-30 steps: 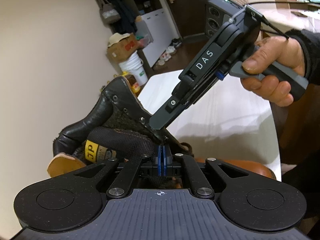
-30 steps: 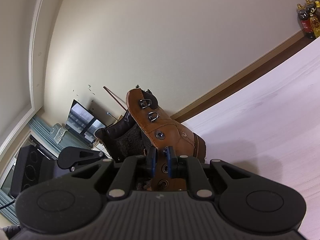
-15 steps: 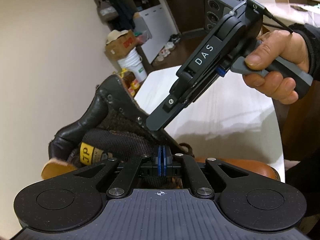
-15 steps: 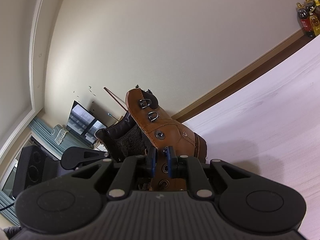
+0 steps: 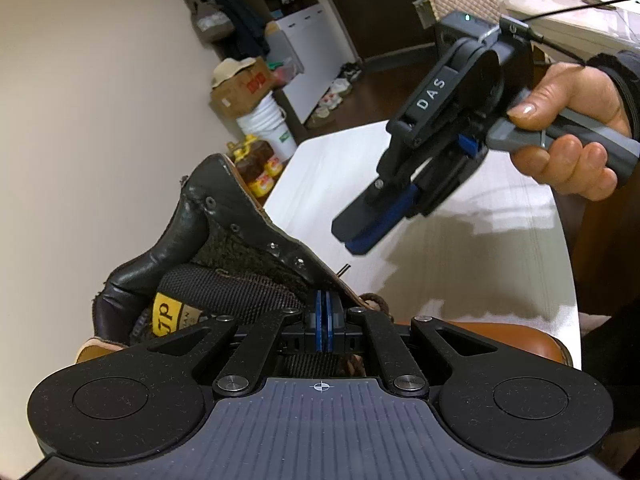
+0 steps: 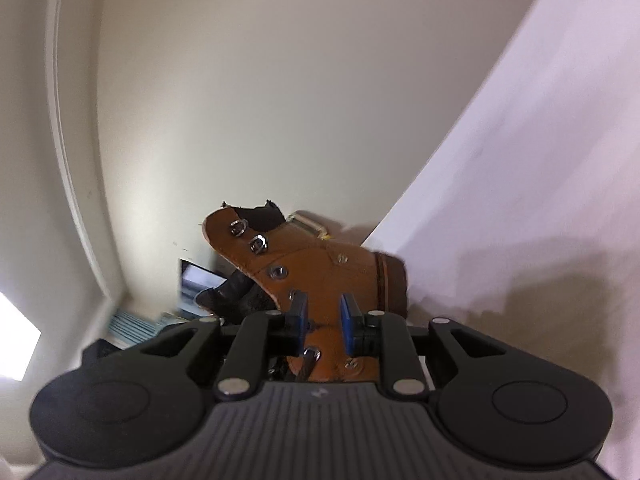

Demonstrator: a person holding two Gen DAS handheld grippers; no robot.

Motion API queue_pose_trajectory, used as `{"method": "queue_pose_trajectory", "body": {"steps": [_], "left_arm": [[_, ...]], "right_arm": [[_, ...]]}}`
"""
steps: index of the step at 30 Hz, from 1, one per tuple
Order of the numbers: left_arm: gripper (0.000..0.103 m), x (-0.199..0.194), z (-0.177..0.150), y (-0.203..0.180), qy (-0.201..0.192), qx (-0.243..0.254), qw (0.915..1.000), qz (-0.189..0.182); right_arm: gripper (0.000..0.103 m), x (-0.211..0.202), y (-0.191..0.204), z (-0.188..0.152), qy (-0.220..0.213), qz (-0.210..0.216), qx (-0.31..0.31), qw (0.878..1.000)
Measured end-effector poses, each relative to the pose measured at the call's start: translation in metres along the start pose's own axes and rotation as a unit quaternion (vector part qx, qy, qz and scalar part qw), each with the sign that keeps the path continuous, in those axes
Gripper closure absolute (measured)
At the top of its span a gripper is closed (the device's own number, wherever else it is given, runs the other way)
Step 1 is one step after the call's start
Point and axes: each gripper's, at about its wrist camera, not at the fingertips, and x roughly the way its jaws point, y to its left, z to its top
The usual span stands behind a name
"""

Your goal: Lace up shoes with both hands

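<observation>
Brown boot (image 6: 328, 268) just ahead of right gripper (image 6: 323, 322) — jaws apart.

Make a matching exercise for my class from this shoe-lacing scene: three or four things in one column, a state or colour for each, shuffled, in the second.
Things:
1. left gripper
2. right gripper
3. boot
4. bucket

States or colours:
A. white
B. open, lifted off the boot
C. tan leather with metal lace hooks
D. shut, at the boot's lace area

Pairs: 1-D, 2-B, 3-C, 4-A
</observation>
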Motion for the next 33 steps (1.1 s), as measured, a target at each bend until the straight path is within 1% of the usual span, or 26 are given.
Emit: {"method": "queue_pose_trajectory", "body": {"steps": [4, 6, 8, 12, 15, 17, 19, 20, 22, 25, 28, 31, 33], "left_arm": [[0.101, 0.0, 0.0, 0.0, 0.0, -0.001, 1.0, 0.001], [0.1, -0.001, -0.001, -0.001, 0.0, -0.002, 1.0, 0.002], [0.1, -0.001, -0.002, -0.001, -0.002, -0.006, 1.0, 0.001], [0.097, -0.004, -0.002, -0.003, 0.0, -0.017, 0.9998, 0.011], [0.096, -0.02, -0.008, -0.006, 0.001, -0.031, 0.9993, 0.022], [0.096, -0.032, -0.011, -0.007, 0.0, -0.04, 0.9987, 0.031], [0.096, -0.055, -0.022, -0.009, -0.003, -0.066, 0.9961, 0.057], [0.096, -0.06, -0.024, -0.009, -0.004, -0.074, 0.9952, 0.064], [0.096, -0.079, -0.034, -0.012, -0.003, -0.1, 0.991, 0.089], [0.096, -0.101, -0.049, -0.015, 0.001, -0.134, 0.9832, 0.124], [0.096, -0.115, -0.059, -0.021, 0.014, -0.159, 0.9763, 0.146], [0.096, -0.118, -0.065, -0.023, 0.015, -0.18, 0.9721, 0.15], [0.096, -0.114, -0.068, -0.031, 0.015, -0.184, 0.9725, 0.142]], "right_arm": [[0.083, 0.013, -0.008, -0.004, 0.018, 0.022, 0.025, 0.999], [0.084, 0.013, -0.006, -0.004, 0.016, 0.022, 0.024, 0.999], [0.099, 0.011, -0.004, -0.004, 0.013, 0.021, 0.021, 0.999], [0.101, 0.007, 0.001, -0.004, 0.007, 0.02, 0.015, 1.0], [0.101, 0.003, 0.005, -0.003, 0.0, 0.016, 0.009, 1.0], [0.101, -0.017, 0.011, 0.0, -0.022, 0.001, -0.005, 1.0], [0.101, -0.043, 0.018, 0.002, -0.052, -0.02, -0.025, 0.998], [0.101, -0.062, 0.022, 0.003, -0.073, -0.038, -0.039, 0.996], [0.101, -0.092, 0.027, 0.003, -0.105, -0.064, -0.051, 0.991], [0.101, -0.141, 0.034, 0.003, -0.155, -0.11, -0.066, 0.98], [0.101, -0.183, 0.042, 0.0, -0.197, -0.152, -0.081, 0.965], [0.101, -0.218, 0.051, -0.003, -0.233, -0.187, -0.094, 0.95], [0.101, -0.238, 0.057, -0.006, -0.253, -0.206, -0.101, 0.94]]}}
